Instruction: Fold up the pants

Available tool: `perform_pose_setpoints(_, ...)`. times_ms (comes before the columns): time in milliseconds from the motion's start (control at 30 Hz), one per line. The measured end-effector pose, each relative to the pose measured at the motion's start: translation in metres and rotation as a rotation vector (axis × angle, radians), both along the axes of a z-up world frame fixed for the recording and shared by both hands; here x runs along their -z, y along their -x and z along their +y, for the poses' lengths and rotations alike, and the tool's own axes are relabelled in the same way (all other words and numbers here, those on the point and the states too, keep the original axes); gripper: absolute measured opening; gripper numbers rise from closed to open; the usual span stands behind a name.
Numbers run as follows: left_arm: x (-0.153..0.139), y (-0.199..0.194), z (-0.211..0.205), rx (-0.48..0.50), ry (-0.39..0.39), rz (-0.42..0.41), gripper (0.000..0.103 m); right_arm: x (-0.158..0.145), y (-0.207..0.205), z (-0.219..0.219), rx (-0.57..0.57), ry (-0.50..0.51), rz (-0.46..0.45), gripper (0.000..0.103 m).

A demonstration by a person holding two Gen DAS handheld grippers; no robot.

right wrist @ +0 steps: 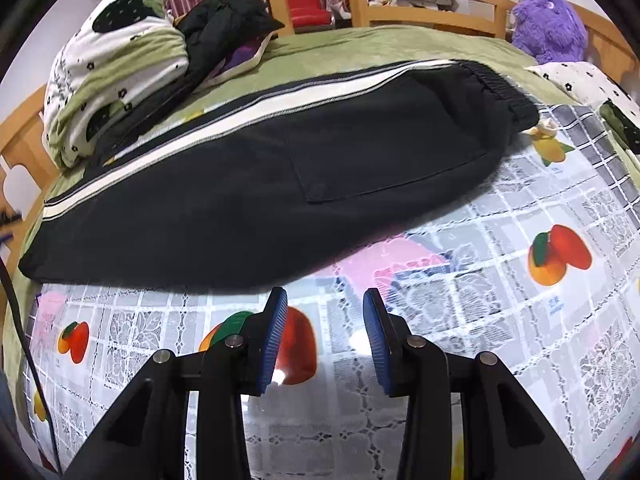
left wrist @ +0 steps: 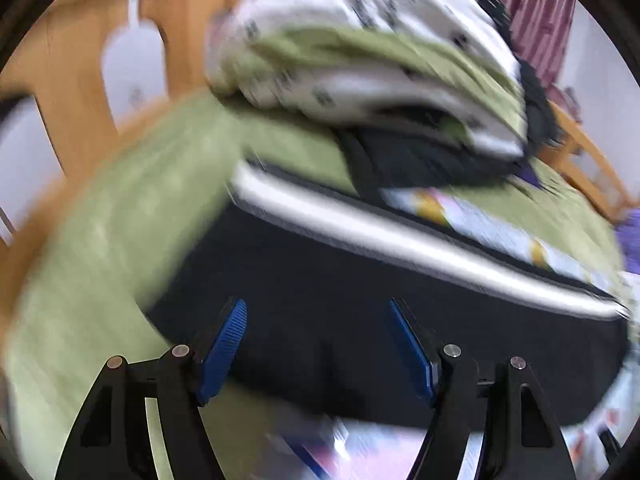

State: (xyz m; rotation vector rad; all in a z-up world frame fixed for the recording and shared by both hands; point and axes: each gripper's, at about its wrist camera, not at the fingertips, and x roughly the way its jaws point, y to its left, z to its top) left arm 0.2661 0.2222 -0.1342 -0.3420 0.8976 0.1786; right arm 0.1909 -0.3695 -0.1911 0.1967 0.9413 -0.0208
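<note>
On bed, across fruit-print plastic sheet (right wrist: 520, 320) and green bedspread (right wrist: 360, 44): black pants (right wrist: 280, 184), flat, legs stacked, white side stripe (right wrist: 224, 120) along far edge, elastic waistband (right wrist: 504, 80) at right, back pocket up.

Left gripper (left wrist: 316, 348): wide open, nothing between pads, hovering over near edge of pants toward the leg end; view badly motion-blurred. Right gripper (right wrist: 325, 336): partly open, empty, over bare sheet just short of near pant edge, not touching cloth.

Handling guess: soft, limp, light-to-medium knit; no stiffness, sags and drags if lifted from one point. Sheet probably slick, so cloth may slide rather than fold over. Doubled layers — pinch both or top one peels off.

Grip points, as judgement: hem end corners for left, thicker waistband or mid near edge for right; lift together, carry hem toward waistband. Stripe handy for alignment.

Clutter at far left: folded quilt (right wrist: 116, 68), black jacket (right wrist: 224, 20) — near pants, avoid snagging. Purple plush toy (right wrist: 548, 28) far right, clear.
</note>
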Motion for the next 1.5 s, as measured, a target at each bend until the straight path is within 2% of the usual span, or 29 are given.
perform_pose_setpoints(100, 0.033, 0.036, -0.015, 0.037, 0.195, -0.007, 0.070, -0.003, 0.000, -0.011, 0.028, -0.024, -0.024, 0.040)
perform_pose_setpoints(200, 0.067, 0.049, -0.023, 0.028, 0.340, 0.018, 0.069, -0.001, -0.003, -0.025, 0.054, -0.071, -0.045, 0.050)
perform_pose_setpoints(233, 0.077, 0.049, -0.022, 0.015, 0.366, 0.029, 0.068, 0.001, -0.005, -0.030, 0.061, -0.090, -0.050, 0.050)
perform_pose_setpoints(300, 0.085, 0.049, -0.018, -0.012, 0.399, -0.010, 0.068, 0.008, -0.014, -0.039, 0.072, -0.130, -0.050, 0.050)
perform_pose_setpoints(500, 0.087, 0.014, -0.001, -0.066, 0.445, -0.047, 0.068, 0.031, -0.051, -0.069, 0.127, -0.296, -0.054, 0.051)
perform_pose_setpoints(700, 0.091, -0.015, 0.009, -0.154, 0.422, -0.072, 0.065, 0.039, -0.108, -0.082, 0.179, -0.388, -0.082, 0.050)
perform_pose_setpoints(733, 0.091, -0.020, 0.009, -0.170, 0.415, -0.071, 0.065, 0.041, -0.115, -0.084, 0.185, -0.401, -0.090, 0.049)
perform_pose_setpoints(767, 0.090, -0.022, 0.008, -0.184, 0.406, -0.064, 0.064, 0.043, -0.124, -0.086, 0.195, -0.425, -0.095, 0.042)
perform_pose_setpoints(800, 0.087, -0.026, 0.006, -0.196, 0.380, -0.050, 0.051, 0.044, -0.129, -0.088, 0.210, -0.438, -0.091, 0.023)
perform_pose_setpoints(833, 0.084, -0.028, 0.005, -0.207, 0.333, -0.026, 0.022, 0.047, -0.134, -0.090, 0.238, -0.441, -0.073, 0.021)
perform_pose_setpoints(867, 0.081, -0.028, 0.005, -0.209, 0.289, 0.008, 0.014, 0.048, -0.135, -0.092, 0.247, -0.460, -0.063, 0.018)
perform_pose_setpoints(900, 0.078, -0.026, 0.004, -0.190, 0.281, 0.025, 0.013, 0.046, -0.133, -0.095, 0.258, -0.476, -0.061, 0.015)
perform_pose_setpoints(1000, 0.061, -0.001, 0.003, -0.172, 0.295, -0.003, 0.012, 0.030, -0.111, -0.098, 0.264, -0.476, -0.080, 0.009)
perform_pose_setpoints(1167, 0.040, 0.055, -0.021, -0.098, 0.234, 0.038, 0.011, 0.003, -0.056, -0.104, 0.233, -0.432, -0.052, 0.008)
perform_pose_setpoints(1333, 0.049, 0.126, -0.039, -0.034, 0.222, 0.118, 0.012, -0.016, 0.023, -0.122, 0.187, -0.366, -0.029, 0.008)
perform_pose_setpoints(1400, 0.052, 0.155, -0.045, -0.009, 0.233, 0.132, 0.012, -0.016, 0.058, -0.133, 0.179, -0.346, -0.011, 0.008)
perform_pose_setpoints(1500, 0.055, 0.174, -0.053, 0.029, 0.216, 0.143, 0.013, -0.008, 0.100, -0.146, 0.174, -0.339, 0.006, 0.008)
